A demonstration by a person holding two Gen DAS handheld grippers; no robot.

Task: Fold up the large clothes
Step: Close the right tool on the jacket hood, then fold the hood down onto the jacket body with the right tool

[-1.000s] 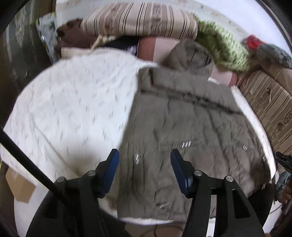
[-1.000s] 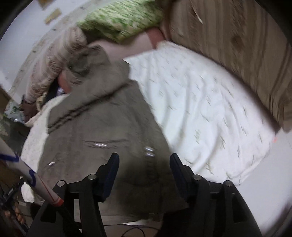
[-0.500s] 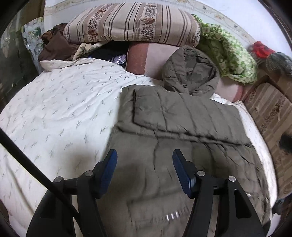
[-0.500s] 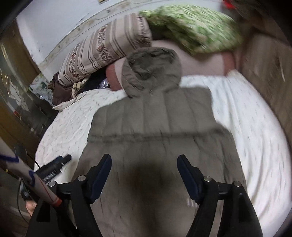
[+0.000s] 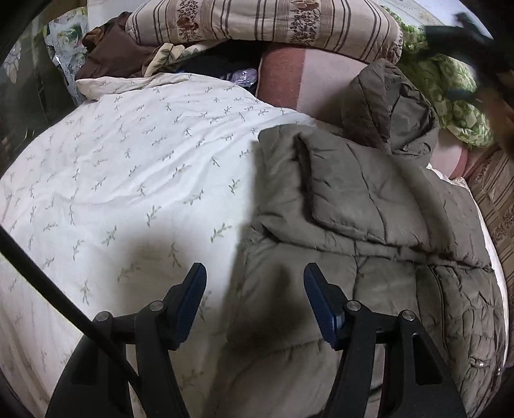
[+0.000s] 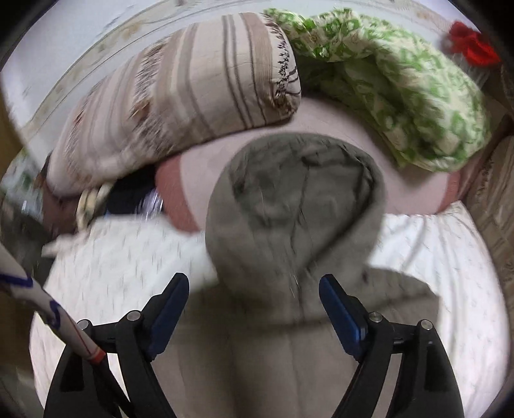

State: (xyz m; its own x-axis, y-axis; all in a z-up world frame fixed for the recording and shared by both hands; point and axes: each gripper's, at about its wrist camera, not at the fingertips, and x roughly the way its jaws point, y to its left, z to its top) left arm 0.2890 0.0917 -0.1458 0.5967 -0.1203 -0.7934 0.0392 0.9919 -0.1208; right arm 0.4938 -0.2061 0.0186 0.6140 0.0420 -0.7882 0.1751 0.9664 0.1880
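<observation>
An olive-grey padded hooded jacket (image 5: 369, 225) lies flat on the white leaf-print bedsheet (image 5: 128, 180), a sleeve folded across its back. My left gripper (image 5: 253, 289) is open and empty, just above the jacket's left edge. In the right wrist view my right gripper (image 6: 253, 295) is open and empty, hovering over the jacket's upper back, just below the hood (image 6: 295, 205). That view is blurred by motion.
A striped bolster (image 5: 263, 22), a pink-and-brown pillow (image 5: 295, 83), a green patterned quilt (image 6: 401, 80) and dark clothes (image 5: 119, 54) are piled at the head of the bed. A striped bed edge (image 5: 498, 205) runs along the right. A red item (image 6: 469, 41) lies far right.
Both grippers moved forward up the bed toward the jacket's top; the left now sits over the jacket's left edge, the right is close to the hood. Both stayed open.
</observation>
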